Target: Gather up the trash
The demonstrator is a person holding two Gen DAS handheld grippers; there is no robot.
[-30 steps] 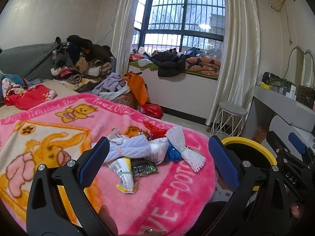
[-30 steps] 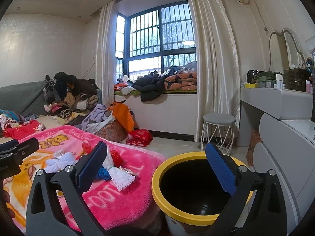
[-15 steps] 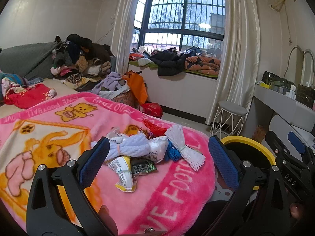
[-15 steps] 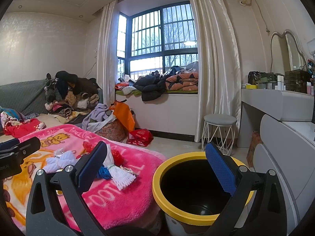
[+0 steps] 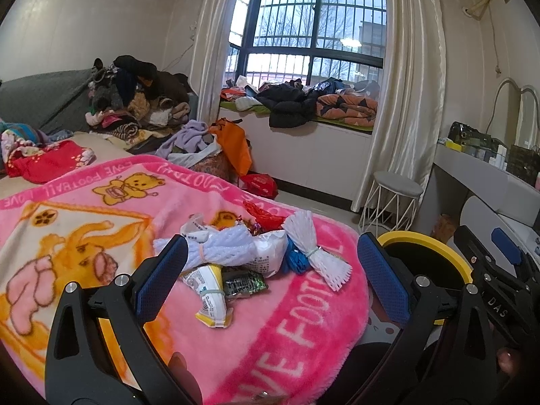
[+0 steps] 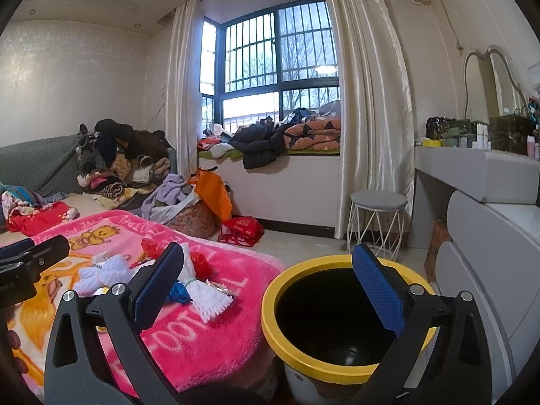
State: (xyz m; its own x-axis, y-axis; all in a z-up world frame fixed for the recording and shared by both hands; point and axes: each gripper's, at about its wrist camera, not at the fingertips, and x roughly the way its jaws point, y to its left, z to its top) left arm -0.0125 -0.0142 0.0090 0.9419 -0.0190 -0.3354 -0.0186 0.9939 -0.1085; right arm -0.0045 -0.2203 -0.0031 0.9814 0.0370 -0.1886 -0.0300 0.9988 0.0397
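Observation:
A heap of trash (image 5: 249,256) lies on the pink blanket (image 5: 101,222): white foam netting (image 5: 314,249), a yellow and white wrapper (image 5: 209,290), a dark green wrapper (image 5: 241,280), blue and red bits. My left gripper (image 5: 270,280) is open and empty, just before the heap. A black bin with a yellow rim (image 6: 337,368) stands on the floor beside the bed; its rim also shows in the left wrist view (image 5: 435,246). My right gripper (image 6: 270,293) is open and empty above the bin's near left edge. The trash also shows in the right wrist view (image 6: 202,290).
A white wire stool (image 6: 378,222) stands beyond the bin. A grey dresser (image 6: 489,236) runs along the right. Clothes are piled at the bed's far end (image 5: 135,101) and on the window seat (image 5: 303,104). A red bag (image 6: 241,229) lies on the floor.
Both grippers have shifted only slightly; the views are almost the same. Nothing was taken or let go.

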